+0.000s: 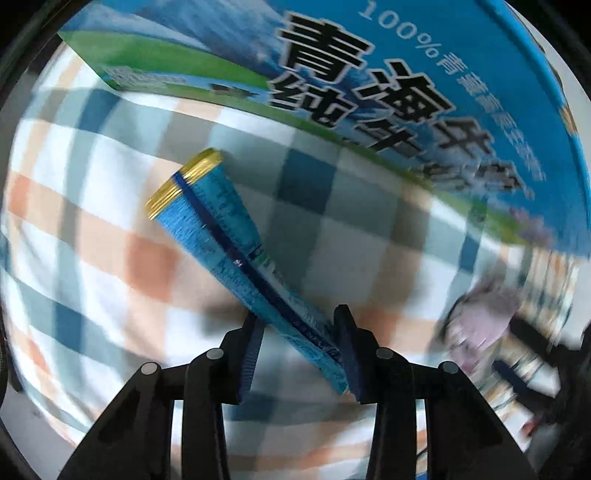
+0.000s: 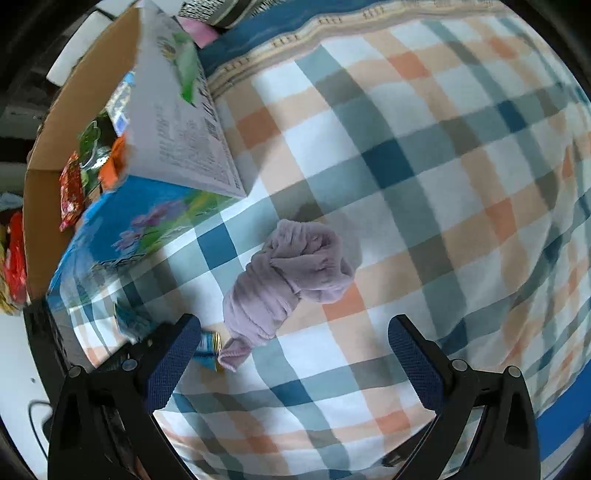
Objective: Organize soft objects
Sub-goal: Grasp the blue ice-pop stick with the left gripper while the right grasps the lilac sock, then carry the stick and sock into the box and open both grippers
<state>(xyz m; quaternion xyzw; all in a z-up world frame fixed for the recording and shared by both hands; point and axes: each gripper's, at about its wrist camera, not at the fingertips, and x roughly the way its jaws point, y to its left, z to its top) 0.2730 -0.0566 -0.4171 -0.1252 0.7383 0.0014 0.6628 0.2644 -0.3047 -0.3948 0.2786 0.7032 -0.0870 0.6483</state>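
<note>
My left gripper (image 1: 299, 332) is shut on a blue tube with a gold crimped end (image 1: 229, 243), holding it near its lower end, slanted above the plaid blanket, below the side of the blue milk carton box (image 1: 424, 74). The tube's gold end also shows in the right wrist view (image 2: 212, 345). A knotted lilac sock bundle (image 2: 291, 273) lies on the blanket; it shows blurred in the left wrist view (image 1: 480, 321). My right gripper (image 2: 295, 339) is open and empty, just short of the bundle, with its fingers to either side of the bundle's near end.
The open cardboard box (image 2: 173, 140) stands at left on the plaid blanket (image 2: 443, 184), holding several colourful snack packets (image 2: 72, 192). The blanket's blue border (image 2: 258, 33) runs along the far edge. A white floor with a cable (image 2: 35, 410) shows at lower left.
</note>
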